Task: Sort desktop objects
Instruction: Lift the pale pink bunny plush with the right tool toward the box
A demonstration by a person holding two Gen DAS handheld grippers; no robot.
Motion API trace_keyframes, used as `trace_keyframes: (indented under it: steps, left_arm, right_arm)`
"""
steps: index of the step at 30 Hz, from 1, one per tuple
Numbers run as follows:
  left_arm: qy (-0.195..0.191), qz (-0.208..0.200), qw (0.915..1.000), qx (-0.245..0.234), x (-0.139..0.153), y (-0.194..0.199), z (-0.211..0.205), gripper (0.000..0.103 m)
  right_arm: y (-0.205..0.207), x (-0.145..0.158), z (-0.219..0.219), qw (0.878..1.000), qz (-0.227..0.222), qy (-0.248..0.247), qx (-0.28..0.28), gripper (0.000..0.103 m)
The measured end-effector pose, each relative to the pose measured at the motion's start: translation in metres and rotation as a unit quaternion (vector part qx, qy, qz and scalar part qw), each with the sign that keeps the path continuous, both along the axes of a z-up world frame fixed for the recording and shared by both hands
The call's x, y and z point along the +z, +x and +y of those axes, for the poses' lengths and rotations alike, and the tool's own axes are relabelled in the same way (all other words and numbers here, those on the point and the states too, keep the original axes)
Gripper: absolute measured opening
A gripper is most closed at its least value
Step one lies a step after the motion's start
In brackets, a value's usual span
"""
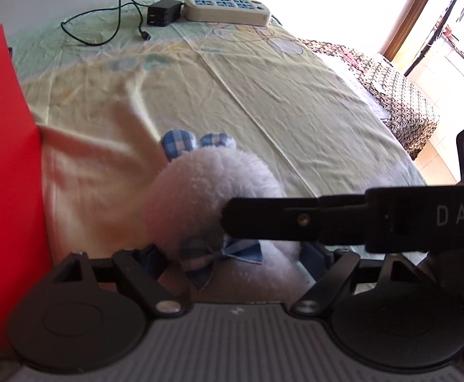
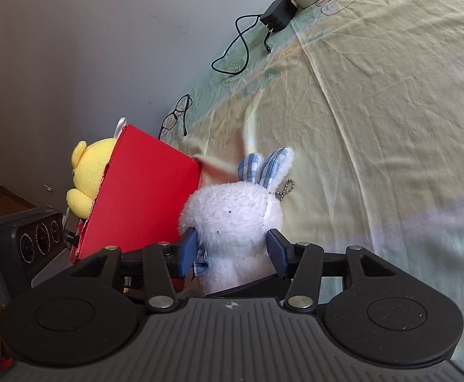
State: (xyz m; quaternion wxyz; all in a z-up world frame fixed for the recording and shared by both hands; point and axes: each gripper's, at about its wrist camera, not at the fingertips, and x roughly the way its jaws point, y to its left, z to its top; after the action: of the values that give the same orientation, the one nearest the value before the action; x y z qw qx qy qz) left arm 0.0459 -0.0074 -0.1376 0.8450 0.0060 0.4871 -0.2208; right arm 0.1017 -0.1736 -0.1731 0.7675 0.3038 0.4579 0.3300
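Note:
A white plush bunny (image 1: 206,191) with blue checked ears and a blue bow stands close in front of both cameras, just right of a red box (image 1: 2,159). The left gripper (image 1: 232,254) is open, its blue pads wide apart on either side of the bunny's lower body. A black finger (image 1: 279,219) of the right gripper reaches in from the right across the bunny. In the right wrist view, the right gripper (image 2: 232,251) has both blue pads against the bunny (image 2: 232,210) below its head. A yellow plush toy (image 2: 91,172) sits in the red box (image 2: 142,197).
A yellow cartoon-print cloth (image 1: 263,95) covers the table. At the far edge lie a black charger (image 1: 163,12) with a looped cable and a beige power strip (image 1: 228,8). Glasses (image 2: 176,117) lie by the wall behind the box. A patterned bed (image 1: 400,102) is at the right.

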Motion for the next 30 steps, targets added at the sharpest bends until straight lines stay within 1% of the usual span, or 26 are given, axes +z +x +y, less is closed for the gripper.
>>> trace_keyframes:
  steps: [2, 4, 6, 7, 8, 11, 14, 19, 26, 30]
  left_arm:
    - [0.007, -0.001, 1.0, -0.003, 0.001, 0.0, -0.001, 0.08]
    - [0.019, -0.003, 0.9998, -0.009, 0.001, -0.003, -0.004, 0.078]
    - [0.024, 0.0, 0.9996, -0.012, 0.003, -0.005, -0.006, 0.075]
    - [0.025, 0.003, 0.9996, -0.014, 0.004, -0.005, -0.007, 0.074]
    - [0.024, 0.007, 0.9995, -0.016, 0.005, -0.006, -0.007, 0.071]
    - [0.018, 0.018, 0.9994, -0.022, 0.01, -0.01, -0.006, 0.07]
    - [0.022, 0.009, 0.9992, -0.032, 0.018, -0.022, -0.007, 0.07]
    - [0.035, 0.006, 0.9986, -0.039, 0.028, -0.034, -0.006, 0.07]
    - [0.041, -0.019, 0.9966, -0.069, 0.051, -0.051, 0.012, 0.07]
    - [0.036, -0.009, 0.9962, -0.079, 0.057, -0.06, 0.031, 0.07]
  right_arm:
    - [0.002, -0.004, -0.001, 1.0, 0.01, 0.006, -0.004, 0.051]
    - [0.003, -0.008, -0.004, 0.999, 0.031, 0.018, -0.006, 0.051]
    - [0.0, -0.008, -0.006, 0.999, 0.039, 0.025, -0.006, 0.048]
    - [-0.002, -0.006, -0.007, 0.999, 0.037, 0.023, -0.005, 0.047]
    - [-0.005, -0.003, -0.007, 0.999, 0.033, 0.018, -0.004, 0.046]
    - [-0.014, 0.002, -0.009, 0.999, 0.033, 0.014, -0.006, 0.046]
    - [-0.023, 0.008, -0.011, 0.999, 0.032, 0.017, -0.004, 0.046]
    - [-0.036, 0.018, -0.006, 1.0, 0.029, 0.012, -0.001, 0.046]
    - [-0.06, 0.042, 0.01, 1.0, 0.005, 0.006, -0.014, 0.046]
    - [-0.078, 0.051, 0.027, 1.0, 0.003, -0.002, -0.029, 0.046]
